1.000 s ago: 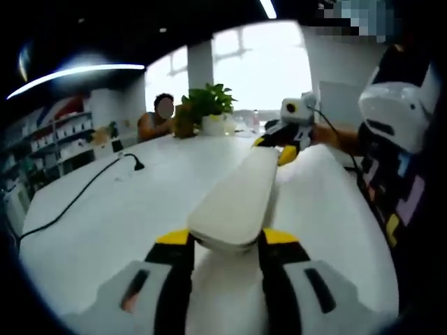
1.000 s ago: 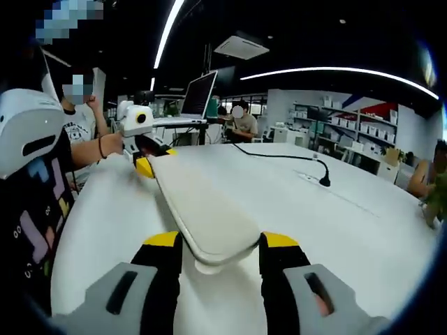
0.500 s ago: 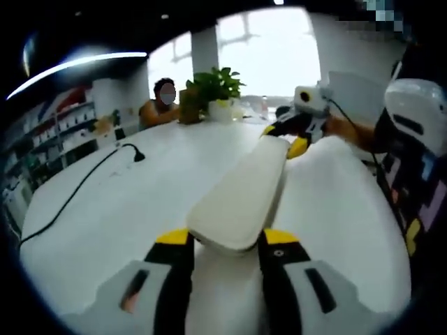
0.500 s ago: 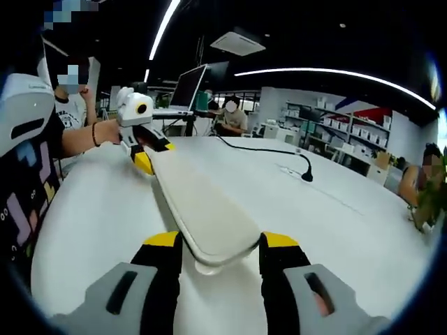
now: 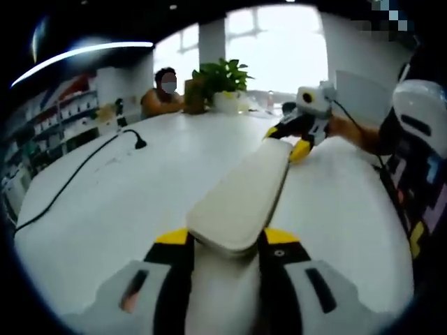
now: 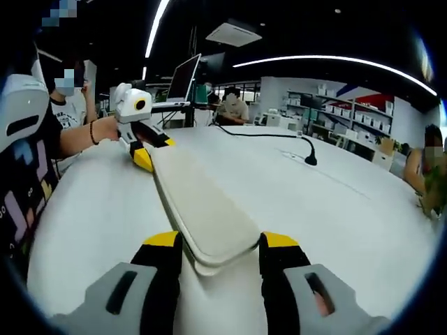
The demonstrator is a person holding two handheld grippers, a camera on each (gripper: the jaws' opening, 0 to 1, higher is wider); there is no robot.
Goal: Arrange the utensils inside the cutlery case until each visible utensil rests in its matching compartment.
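White tabletop [image 5: 140, 202] spreads wide around me, a black cable [image 5: 77, 174] trailing across it toward ten o'clock in the left gripper view, a potted plant [image 5: 222, 78] at twelve. My left gripper [image 5: 227, 246] is clamped on one end of the long cream cutlery case [image 5: 244, 195], which is closed and held above the table. My right gripper [image 6: 220, 250] grips the opposite end [image 6: 199, 202], jaws tight against its sides. Shelving [image 6: 349, 118] lines the wall at two o'clock in the right gripper view.
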